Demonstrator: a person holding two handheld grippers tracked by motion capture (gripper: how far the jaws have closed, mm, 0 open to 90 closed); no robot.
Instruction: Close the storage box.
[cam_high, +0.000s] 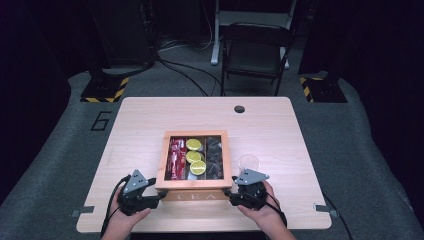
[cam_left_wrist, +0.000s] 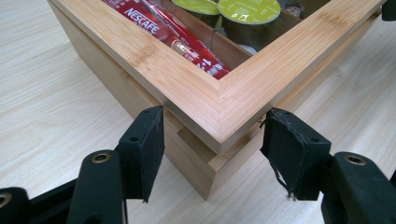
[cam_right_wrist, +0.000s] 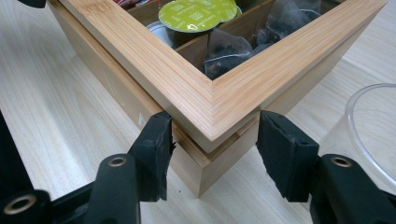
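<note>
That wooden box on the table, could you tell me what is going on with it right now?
A person has a gripper at each near corner of the tea box. The left gripper and the right gripper each straddle a corner at the lid's edge, jaws open. Inside are red sachets, green-topped capsules and dark tea bags. A clear cup stands just right of the box.

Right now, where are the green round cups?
In the high view, the green pods sit in the wooden tea box's middle compartment, between red packets and dark tea bags.
</note>
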